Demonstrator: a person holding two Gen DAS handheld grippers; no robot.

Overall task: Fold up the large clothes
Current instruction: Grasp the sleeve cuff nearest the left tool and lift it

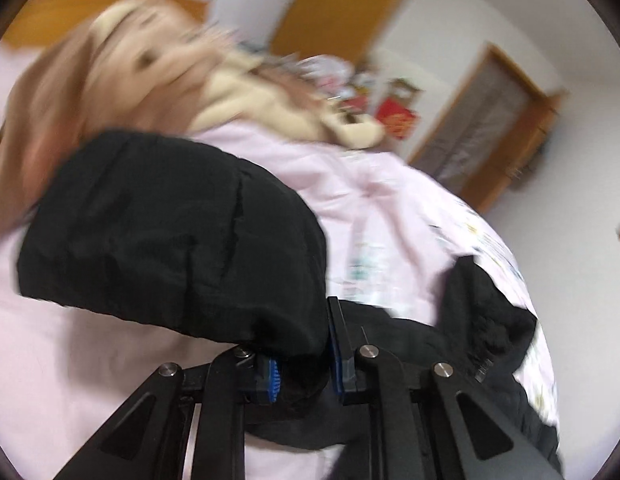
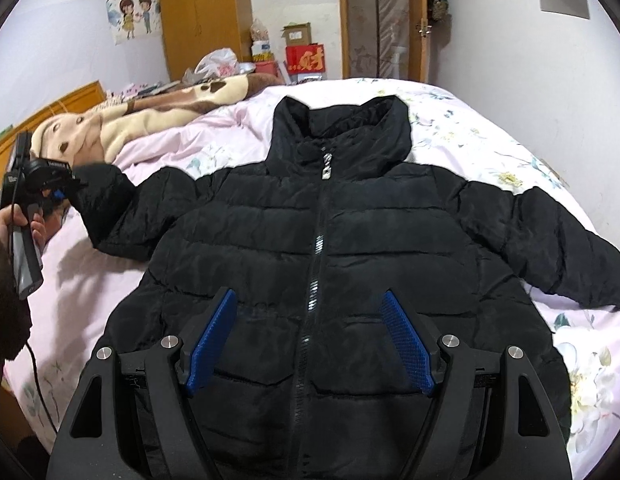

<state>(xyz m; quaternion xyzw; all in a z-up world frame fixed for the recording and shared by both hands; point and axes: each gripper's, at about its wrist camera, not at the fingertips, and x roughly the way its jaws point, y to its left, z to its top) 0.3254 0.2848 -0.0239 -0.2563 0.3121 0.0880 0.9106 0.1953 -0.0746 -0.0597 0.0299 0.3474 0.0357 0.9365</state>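
Right wrist view: black puffer jacket [image 2: 318,248] spread front-up on the bed [image 2: 81,280].
Left gripper [image 1: 305,364] pinches its sleeve cuff [image 1: 181,236] (blurred); right gripper [image 2: 310,340] gapes above the hem, bedding bare alongside.

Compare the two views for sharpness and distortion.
Left wrist view: motion-blurred, the blanket smeared, the sleeve held by the left hand-held gripper soft-edged. Right wrist view: sharp, the jacket crisp; fisheye bends the bed edges.
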